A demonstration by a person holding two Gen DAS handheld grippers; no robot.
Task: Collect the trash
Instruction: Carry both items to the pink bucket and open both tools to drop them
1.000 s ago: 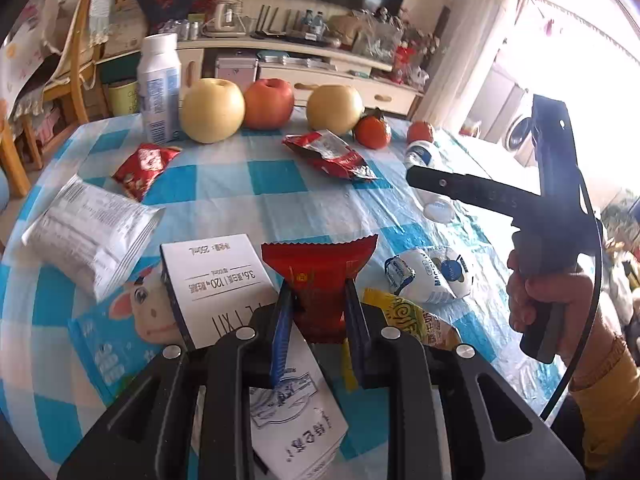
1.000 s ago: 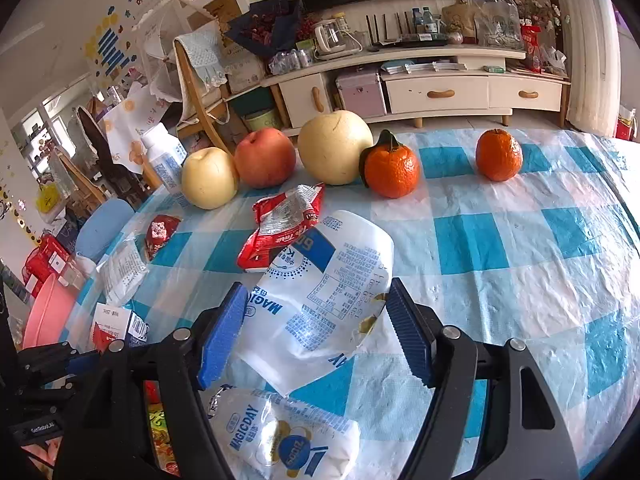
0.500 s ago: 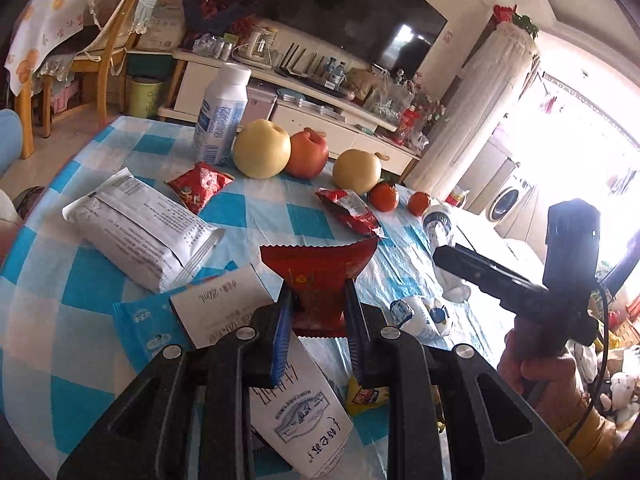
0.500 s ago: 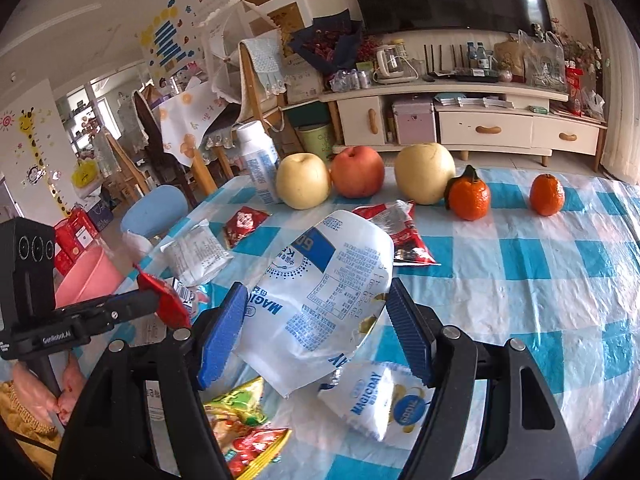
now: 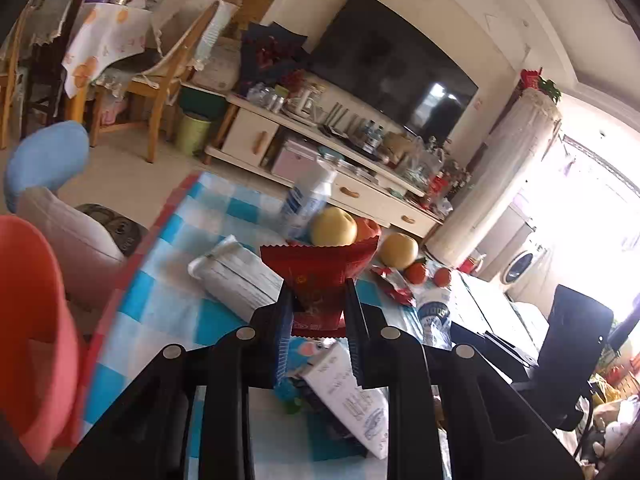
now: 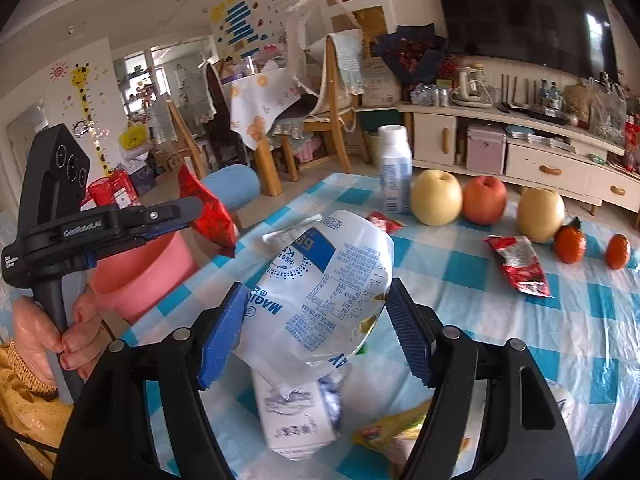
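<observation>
The right tongs (image 6: 316, 328) clasp a white-and-blue pouch (image 6: 320, 300) printed "MAGIC" above the desk (image 6: 460, 276), while the left tongs (image 5: 318, 334) pinch a red wrapper (image 5: 320, 276) beside the desk's edge, near a pink bucket (image 6: 148, 268).

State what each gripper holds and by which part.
Left gripper: red snack wrapper, pinched at its lower crimped end. Right gripper: white-and-blue plastic bag, held across its lower half.

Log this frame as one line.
left gripper: shut on red wrapper | right gripper: shut on white-blue pouch | pink bucket: beside table, below red wrapper
</observation>
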